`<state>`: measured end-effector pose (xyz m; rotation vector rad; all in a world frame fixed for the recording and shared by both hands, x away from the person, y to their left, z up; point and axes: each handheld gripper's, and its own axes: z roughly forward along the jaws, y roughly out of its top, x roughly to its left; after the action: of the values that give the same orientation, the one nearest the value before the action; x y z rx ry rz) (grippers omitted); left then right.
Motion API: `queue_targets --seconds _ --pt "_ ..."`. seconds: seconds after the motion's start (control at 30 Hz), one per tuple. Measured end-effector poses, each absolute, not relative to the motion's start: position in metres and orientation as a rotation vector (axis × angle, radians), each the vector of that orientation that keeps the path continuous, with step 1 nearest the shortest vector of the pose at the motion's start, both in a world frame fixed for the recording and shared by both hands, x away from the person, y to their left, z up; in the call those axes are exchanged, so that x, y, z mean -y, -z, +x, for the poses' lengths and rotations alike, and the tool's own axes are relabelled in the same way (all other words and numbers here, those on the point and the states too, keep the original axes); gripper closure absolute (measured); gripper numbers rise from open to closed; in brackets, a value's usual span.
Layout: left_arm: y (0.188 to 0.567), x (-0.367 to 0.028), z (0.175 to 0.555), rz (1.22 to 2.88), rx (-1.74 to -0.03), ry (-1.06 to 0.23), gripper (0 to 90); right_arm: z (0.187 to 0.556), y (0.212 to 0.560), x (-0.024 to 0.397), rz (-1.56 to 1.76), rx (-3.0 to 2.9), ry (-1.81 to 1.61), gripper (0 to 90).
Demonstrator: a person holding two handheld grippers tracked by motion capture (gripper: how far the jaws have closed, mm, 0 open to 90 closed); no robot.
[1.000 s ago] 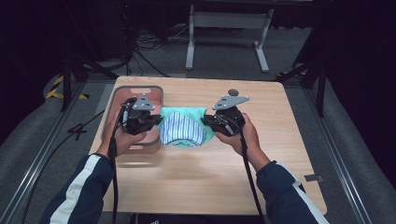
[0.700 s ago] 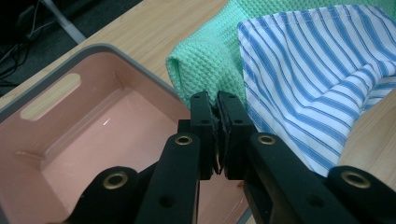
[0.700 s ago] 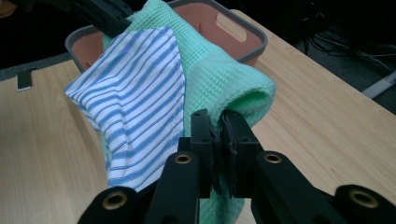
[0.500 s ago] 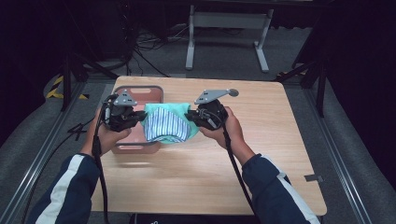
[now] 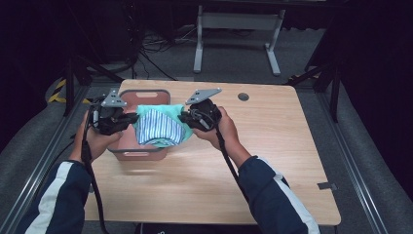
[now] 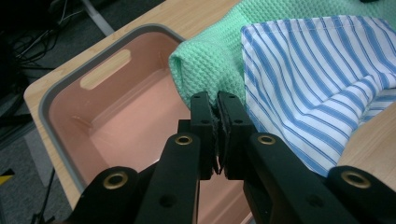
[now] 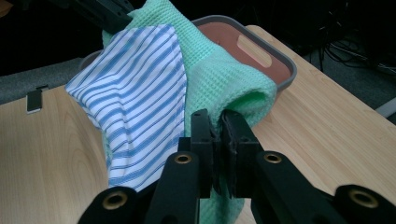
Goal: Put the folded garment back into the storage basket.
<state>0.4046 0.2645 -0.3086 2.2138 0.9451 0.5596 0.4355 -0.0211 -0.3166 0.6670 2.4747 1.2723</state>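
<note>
Between the two grippers, a folded bundle of cloth is hanging stretched: a green towel [image 5: 181, 117] with a waffle weave, and a blue-and-white striped cloth [image 5: 158, 129] lying against it. The left gripper [image 5: 130, 118] is pinching one end of the green towel, its jaws pressed together on the fabric (in its own view the pads are meeting with only a sliver of green between them). The right gripper [image 5: 182, 117] is clamping the opposite end the same way, jaws closed tight on a rolled edge of the green towel [image 7: 233, 88]. Just beyond the left gripper's [image 6: 217, 100] tips, the striped cloth [image 6: 317, 79] is spreading off to one side, while a pink bin [image 6: 116, 116] with a grey rim and a slot handle is sitting below and to the other side. From above, the bundle is hovering over the near part of the bin [image 5: 141, 154], which is resting on the wooden table [image 5: 272, 146]. Beyond the right gripper [image 7: 218, 116], the striped cloth [image 7: 135, 93] is draping down toward the tabletop.
</note>
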Motion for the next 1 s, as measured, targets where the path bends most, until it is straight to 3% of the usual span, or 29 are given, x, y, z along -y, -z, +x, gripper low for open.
queue_targets --seconds 1.0 --pt "0.320 -0.321 0.409 2.185 -1.090 -0.612 85.7 0.450 0.329 -0.055 0.578 -2.544 -1.248 83.8"
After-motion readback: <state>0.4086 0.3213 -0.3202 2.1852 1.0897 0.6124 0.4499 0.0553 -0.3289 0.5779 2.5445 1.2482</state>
